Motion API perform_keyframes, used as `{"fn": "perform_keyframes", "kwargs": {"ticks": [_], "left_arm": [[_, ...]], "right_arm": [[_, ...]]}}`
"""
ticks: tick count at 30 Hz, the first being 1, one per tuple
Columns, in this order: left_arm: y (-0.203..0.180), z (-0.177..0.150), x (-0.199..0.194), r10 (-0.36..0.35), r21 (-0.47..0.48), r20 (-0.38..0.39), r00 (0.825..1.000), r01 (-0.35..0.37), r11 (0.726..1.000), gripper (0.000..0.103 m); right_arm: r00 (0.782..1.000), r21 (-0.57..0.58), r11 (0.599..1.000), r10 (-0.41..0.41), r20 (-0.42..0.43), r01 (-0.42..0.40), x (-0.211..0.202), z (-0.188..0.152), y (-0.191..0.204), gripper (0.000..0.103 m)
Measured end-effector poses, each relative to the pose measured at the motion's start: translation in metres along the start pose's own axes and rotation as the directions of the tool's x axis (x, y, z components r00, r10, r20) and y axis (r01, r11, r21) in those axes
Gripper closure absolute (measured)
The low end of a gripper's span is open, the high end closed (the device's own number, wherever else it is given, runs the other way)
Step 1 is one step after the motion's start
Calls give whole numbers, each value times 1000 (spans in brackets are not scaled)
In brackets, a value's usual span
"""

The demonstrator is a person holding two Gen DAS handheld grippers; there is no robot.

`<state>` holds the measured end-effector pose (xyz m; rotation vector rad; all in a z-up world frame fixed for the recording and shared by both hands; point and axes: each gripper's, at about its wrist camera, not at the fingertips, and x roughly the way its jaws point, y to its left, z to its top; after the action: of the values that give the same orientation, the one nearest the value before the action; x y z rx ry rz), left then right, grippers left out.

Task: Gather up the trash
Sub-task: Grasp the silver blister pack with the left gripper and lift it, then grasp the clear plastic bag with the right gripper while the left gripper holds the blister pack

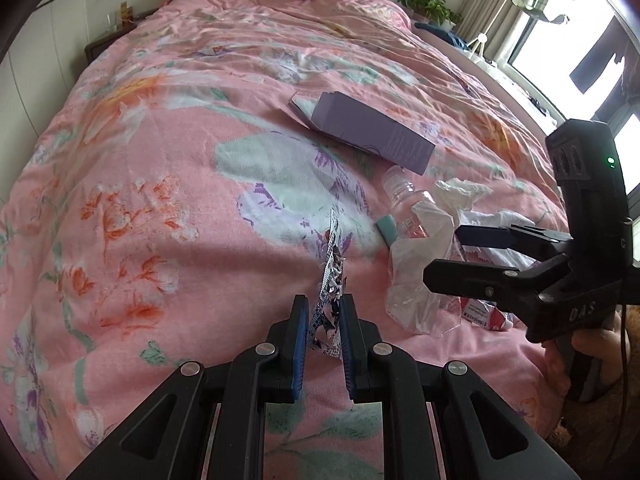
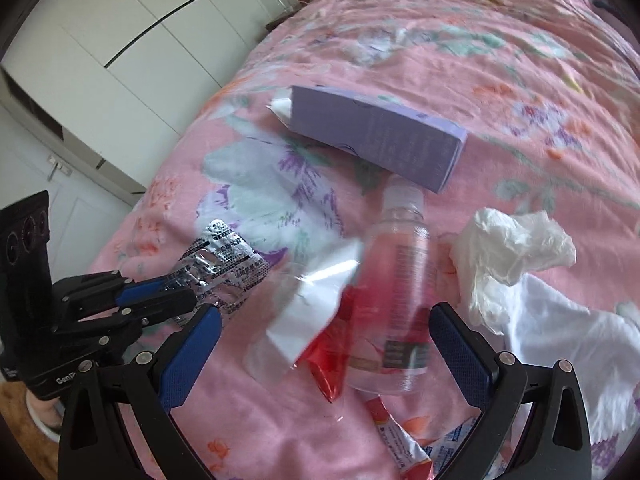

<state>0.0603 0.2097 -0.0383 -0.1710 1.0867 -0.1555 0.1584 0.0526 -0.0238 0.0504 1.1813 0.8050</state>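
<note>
Silver foil blister pack: pinched on edge between left gripper fingers; maintain grip. Right gripper: fingers spread wide astride clear plastic bottle on bed. Lower, centre bottle between pads, exclude red wrapper, close firmly.

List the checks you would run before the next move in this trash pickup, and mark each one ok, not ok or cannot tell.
1. Left hand-held gripper shut on the foil blister pack: ok.
2. Right hand-held gripper open: ok.
3. Clear plastic bottle between the right gripper's fingers: ok.
4. Bottle free of other litter: not ok, clear plastic wrap and a red wrapper lie against it.
5. Purple carton and crumpled tissue outside the fingers: ok.
6. Trash container in reach: cannot tell, none in view.
</note>
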Motion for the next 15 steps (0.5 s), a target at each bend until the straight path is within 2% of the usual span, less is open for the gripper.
{"fn": "perform_keyframes", "kwargs": {"ticks": [2,5,8,13,15], "left_arm": [[1,0,0,-4,-5,0,1000,4,1000,87],[2,0,0,-6,-6,-2,1000,6,1000,87],[2,0,1,-6,-7,-5,1000,6,1000,87],[2,0,2,-7,-9,-9,1000,7,1000,87],[3,0,2,-10,-10,-9,1000,10,1000,87]], "right_arm": [[998,-41,999,33,50,-31,-12,-3,10,0],[993,-76,993,94,73,-88,-20,-4,20,0],[999,-84,996,32,11,-31,-1,2,23,0],[995,-39,994,103,0,-103,9,10,20,1],[994,-58,992,107,-36,-109,14,9,27,9]]}}
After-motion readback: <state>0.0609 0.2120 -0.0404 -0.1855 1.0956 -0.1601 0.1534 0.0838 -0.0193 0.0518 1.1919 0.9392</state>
